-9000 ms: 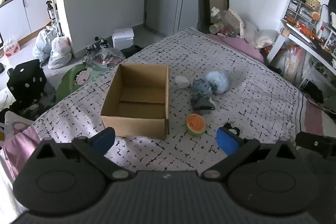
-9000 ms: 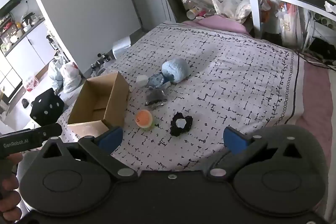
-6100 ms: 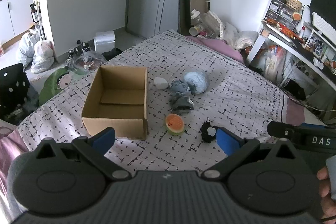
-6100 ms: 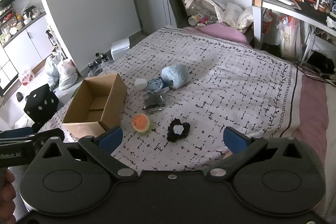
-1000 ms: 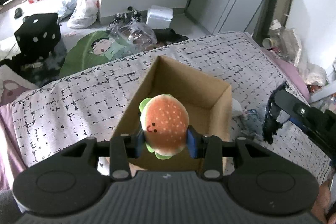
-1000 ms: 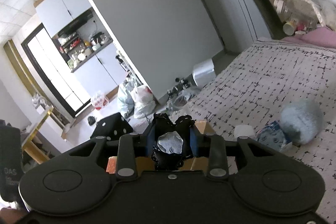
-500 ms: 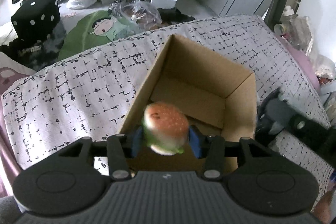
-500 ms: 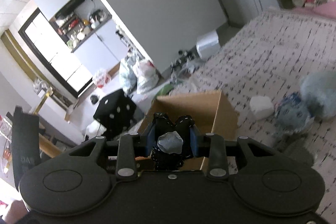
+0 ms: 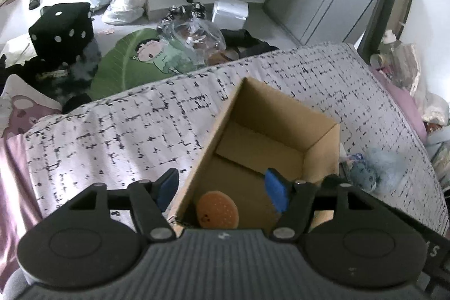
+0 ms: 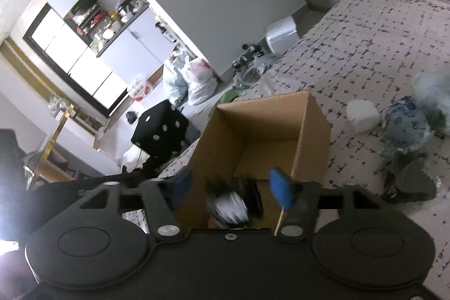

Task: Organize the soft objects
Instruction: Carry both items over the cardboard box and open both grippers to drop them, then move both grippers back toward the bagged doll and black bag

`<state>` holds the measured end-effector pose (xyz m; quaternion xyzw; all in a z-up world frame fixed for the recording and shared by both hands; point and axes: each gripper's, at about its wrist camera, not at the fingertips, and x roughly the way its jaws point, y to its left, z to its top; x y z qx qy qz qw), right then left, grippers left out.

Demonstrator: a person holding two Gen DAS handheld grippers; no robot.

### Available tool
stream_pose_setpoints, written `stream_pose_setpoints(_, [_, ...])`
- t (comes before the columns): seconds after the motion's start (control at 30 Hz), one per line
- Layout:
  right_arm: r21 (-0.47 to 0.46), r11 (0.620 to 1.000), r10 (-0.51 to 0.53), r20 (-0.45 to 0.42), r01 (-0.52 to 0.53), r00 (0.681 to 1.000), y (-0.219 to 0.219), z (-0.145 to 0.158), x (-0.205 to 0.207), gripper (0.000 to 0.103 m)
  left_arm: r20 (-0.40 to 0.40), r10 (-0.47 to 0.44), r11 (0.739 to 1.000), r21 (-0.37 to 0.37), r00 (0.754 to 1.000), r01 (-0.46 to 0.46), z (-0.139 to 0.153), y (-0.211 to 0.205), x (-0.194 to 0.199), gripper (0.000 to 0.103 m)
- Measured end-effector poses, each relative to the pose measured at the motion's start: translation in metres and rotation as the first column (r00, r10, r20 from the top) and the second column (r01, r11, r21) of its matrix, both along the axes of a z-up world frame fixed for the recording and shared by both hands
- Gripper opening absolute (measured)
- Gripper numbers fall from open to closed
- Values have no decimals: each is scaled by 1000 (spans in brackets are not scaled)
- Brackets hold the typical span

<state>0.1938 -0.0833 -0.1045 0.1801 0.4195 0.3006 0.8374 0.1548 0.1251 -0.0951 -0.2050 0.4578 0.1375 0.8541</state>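
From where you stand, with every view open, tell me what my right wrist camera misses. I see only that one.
Observer: The burger plush lies on the floor of the cardboard box, free of the left claw, whose jaws are opening.
Operator: Report what is left of the box.
Observer: Only patterned bedspread; no soft toy lies there.
Operator: Name what sits on the floor beyond the bed.
Observer: A green cartoon cushion beside the black dice cushion.
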Motion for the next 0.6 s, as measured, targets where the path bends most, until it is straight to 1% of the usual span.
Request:
stream_pose_setpoints(0.03, [8, 1000, -17, 3, 17, 1000, -5, 3, -1, 80, 3, 3, 1000, 1, 1000, -3, 4, 1, -2, 69])
stream_pose_setpoints(0.1, [35, 999, -38, 0, 38, 999, -13, 7, -1, 82, 21, 11, 1000, 15, 1000, -11, 11, 1, -6, 74])
stream_pose_setpoints(0.2, [64, 996, -69, -8, 69, 998, -23, 13, -1, 84, 49, 11, 998, 55, 999, -13, 23, -1, -13, 79])
stream_pose_setpoints(0.23, [67, 995, -72, -4, 73, 997, -26, 16, -2, 85, 54, 10, 998, 61, 998, -13, 26, -2, -15, 80])
stream_pose_setpoints(0.3, [65, 994, -85, 4, 84, 996, -31, 20, -4, 89, 62, 12, 998, 63, 998, -16, 32, -5, -17, 87])
stream_pose_setpoints(0.33, [60, 994, -91, 10, 90, 996, -34, 22, -6, 93, 63, 14, 997, 72, 998, -19, 35, -6, -19, 89])
stream_pose_setpoints(0.4, [43, 995, -94, 15, 93, 995, -38, 25, -8, 95, 48, 29, 994, 108, 998, -34, 40, -10, -20, 94])
stream_pose_setpoints(0.43, [38, 995, -94, 13, 94, 995, -40, 25, -8, 95, 46, 38, 992, 119, 998, -43, 43, -12, -21, 94])
stream_pose_setpoints(0.57, [51, 992, -118, 25, 117, 993, -55, 31, -10, 100, 58, 38, 992, 115, 998, -44, 52, -16, -24, 95])
stream_pose_setpoints(0.6, [50, 991, -125, 29, 124, 992, -58, 32, -10, 101, 62, 37, 991, 125, 997, -45, 54, -18, -25, 98])
